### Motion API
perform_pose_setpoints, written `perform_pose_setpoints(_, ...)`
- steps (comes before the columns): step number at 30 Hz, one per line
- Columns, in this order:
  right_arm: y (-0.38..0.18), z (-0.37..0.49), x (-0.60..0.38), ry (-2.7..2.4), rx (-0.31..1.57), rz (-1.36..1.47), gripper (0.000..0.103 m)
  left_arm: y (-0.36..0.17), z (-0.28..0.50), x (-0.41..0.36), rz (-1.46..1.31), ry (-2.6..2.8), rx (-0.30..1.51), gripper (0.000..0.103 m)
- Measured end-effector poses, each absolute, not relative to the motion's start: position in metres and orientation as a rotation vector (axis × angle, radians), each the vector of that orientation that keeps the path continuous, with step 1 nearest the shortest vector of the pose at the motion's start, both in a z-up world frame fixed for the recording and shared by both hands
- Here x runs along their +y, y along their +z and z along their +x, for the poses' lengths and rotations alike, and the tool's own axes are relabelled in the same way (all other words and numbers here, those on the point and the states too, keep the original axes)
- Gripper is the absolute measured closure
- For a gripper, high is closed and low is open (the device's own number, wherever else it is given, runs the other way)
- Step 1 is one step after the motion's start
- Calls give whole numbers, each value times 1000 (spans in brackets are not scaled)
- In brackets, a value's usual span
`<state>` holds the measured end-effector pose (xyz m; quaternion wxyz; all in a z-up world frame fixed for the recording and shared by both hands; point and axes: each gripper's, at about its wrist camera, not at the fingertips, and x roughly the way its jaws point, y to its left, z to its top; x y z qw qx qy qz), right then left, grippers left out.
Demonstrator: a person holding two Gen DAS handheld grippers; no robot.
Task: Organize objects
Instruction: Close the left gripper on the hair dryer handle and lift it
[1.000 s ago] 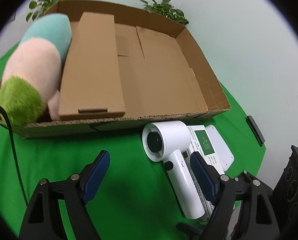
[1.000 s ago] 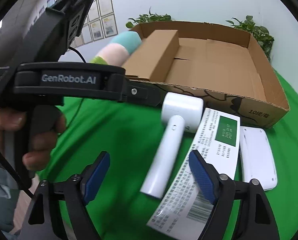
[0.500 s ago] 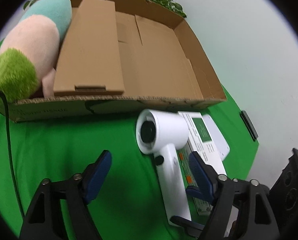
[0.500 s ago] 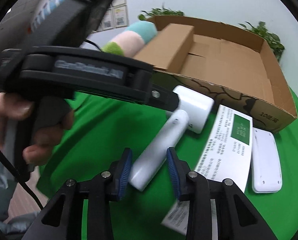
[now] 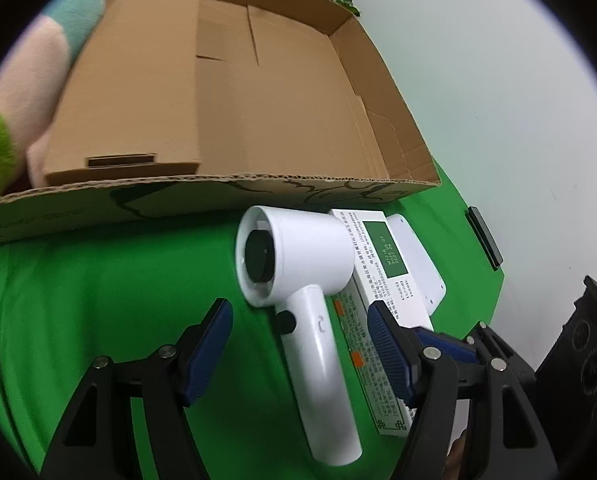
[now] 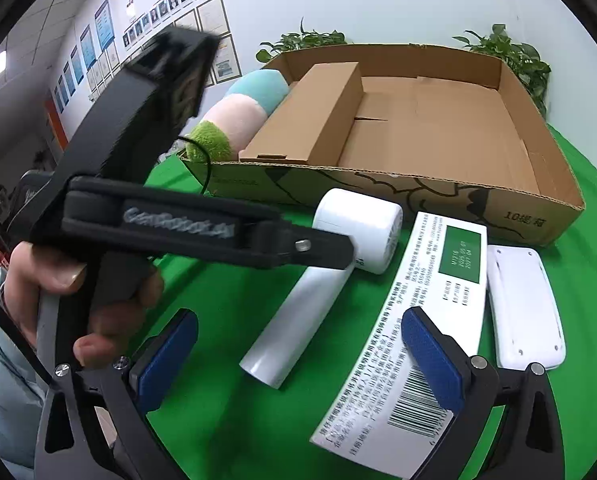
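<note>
A white hair dryer (image 5: pixel 298 292) lies on the green cloth in front of an open cardboard tray (image 5: pixel 218 196). Its handle passes between the fingers of my open left gripper (image 5: pixel 298 344), which do not touch it. In the right wrist view the dryer (image 6: pixel 318 292) lies ahead of my open right gripper (image 6: pixel 298 360), whose fingers straddle the handle's end. A long white box with a green label (image 6: pixel 430 312) and a flat white device (image 6: pixel 526 308) lie right of the dryer. The tray (image 6: pixel 378 188) holds a closed brown box (image 6: pixel 314 116) and a plush toy (image 6: pixel 234 116).
The left gripper's black body (image 6: pixel 158 184) and the hand holding it fill the left of the right wrist view. Potted plants (image 6: pixel 506 56) stand behind the tray. A small black object (image 5: pixel 484 236) lies at the table's right edge.
The left gripper has moved forward and down so the dryer handle now lies between its fingers. The right gripper narrowed half a second ago and has opened wide again.
</note>
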<state>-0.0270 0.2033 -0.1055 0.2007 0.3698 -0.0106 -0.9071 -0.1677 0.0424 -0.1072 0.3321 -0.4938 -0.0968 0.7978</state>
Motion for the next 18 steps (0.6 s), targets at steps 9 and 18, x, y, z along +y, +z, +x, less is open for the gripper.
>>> perform_pose_setpoints(9,-111,-32,189,-2498,48,1063,30,-125,-173,52,-1384,1993,-264,57)
perform_pose_setpoints(18,-123,-19,177,-2498,159,1100,59,-132,-161,44,-1407,1994,-297,71)
